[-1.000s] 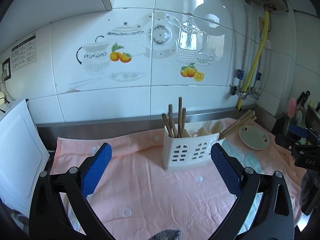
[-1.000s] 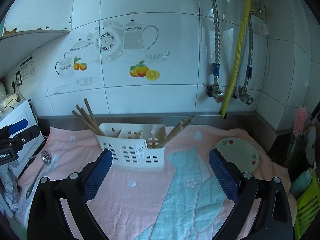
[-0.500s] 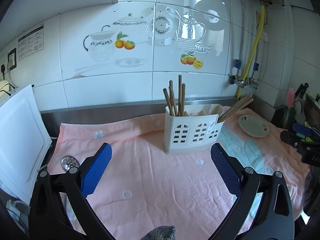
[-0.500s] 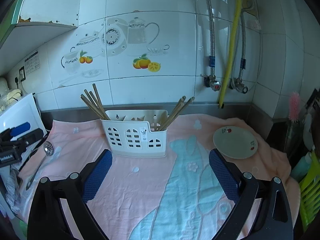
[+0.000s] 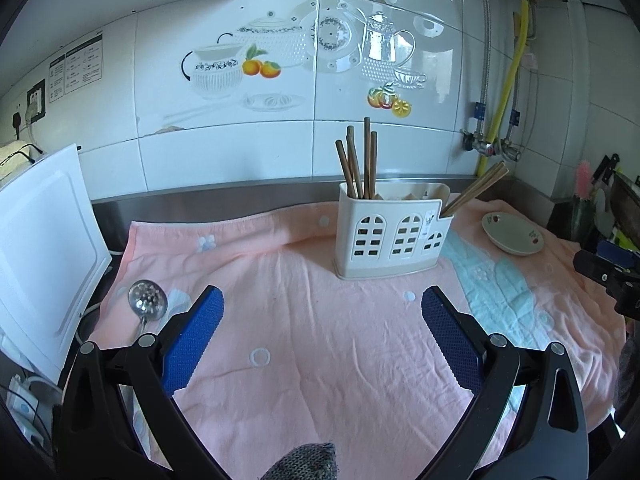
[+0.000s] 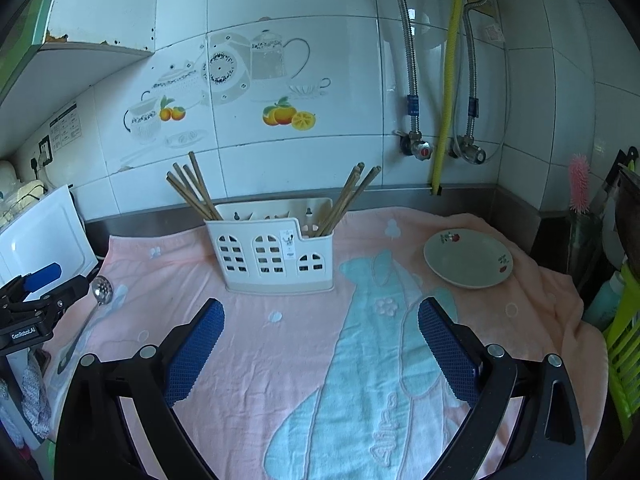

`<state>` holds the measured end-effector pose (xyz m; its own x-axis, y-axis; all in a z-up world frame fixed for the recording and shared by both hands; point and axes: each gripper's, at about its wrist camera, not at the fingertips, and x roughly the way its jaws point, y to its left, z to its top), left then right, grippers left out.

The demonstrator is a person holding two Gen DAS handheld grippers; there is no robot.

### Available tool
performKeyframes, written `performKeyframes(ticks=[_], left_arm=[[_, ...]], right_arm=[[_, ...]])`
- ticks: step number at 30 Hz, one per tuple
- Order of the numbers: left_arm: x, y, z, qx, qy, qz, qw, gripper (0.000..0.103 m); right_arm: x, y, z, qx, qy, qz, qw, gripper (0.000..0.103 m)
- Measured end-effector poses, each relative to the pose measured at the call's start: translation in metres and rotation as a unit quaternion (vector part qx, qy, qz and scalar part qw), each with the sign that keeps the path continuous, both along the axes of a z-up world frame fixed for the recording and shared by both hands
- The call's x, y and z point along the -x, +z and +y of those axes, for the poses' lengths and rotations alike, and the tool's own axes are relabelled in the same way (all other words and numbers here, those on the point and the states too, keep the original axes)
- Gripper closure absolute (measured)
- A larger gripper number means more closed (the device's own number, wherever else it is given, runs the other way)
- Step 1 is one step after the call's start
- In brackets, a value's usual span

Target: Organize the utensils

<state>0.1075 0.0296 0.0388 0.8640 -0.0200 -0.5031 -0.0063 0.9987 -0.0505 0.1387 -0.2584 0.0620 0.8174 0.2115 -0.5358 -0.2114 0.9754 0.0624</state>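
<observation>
A white plastic utensil holder (image 5: pixel 390 232) stands on the pink towel (image 5: pixel 320 344), also in the right wrist view (image 6: pixel 272 254). Brown chopsticks (image 5: pixel 360 164) stand in its left end and more chopsticks (image 5: pixel 476 192) lean out of its right end. A metal slotted spoon (image 5: pixel 147 300) lies on the towel's left part, also in the right wrist view (image 6: pixel 90 312). My left gripper (image 5: pixel 322 316) is open and empty, low over the towel, right of the spoon. My right gripper (image 6: pixel 320 320) is open and empty in front of the holder.
A small cream plate (image 6: pixel 468 258) sits at the towel's right. A white cutting board (image 5: pixel 40 256) leans at the left edge. Pipes and a yellow hose (image 6: pixel 446 92) run down the tiled wall. Green rack (image 6: pixel 624 320) and bottles crowd the right edge.
Both grippers have drawn back from the holder and wall. The left view now shows the slotted spoon fully at the left. Both stay open.
</observation>
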Motion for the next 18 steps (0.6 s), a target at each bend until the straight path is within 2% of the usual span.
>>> performKeyframes(ticks=[18], left_arm=[[0.025,-0.002,-0.015,-0.02,-0.006,-0.013,0.9997,0.005]], right_arm=[[0.025,-0.02,0.005,0.009,0.002,0.008,1.0,0.007]])
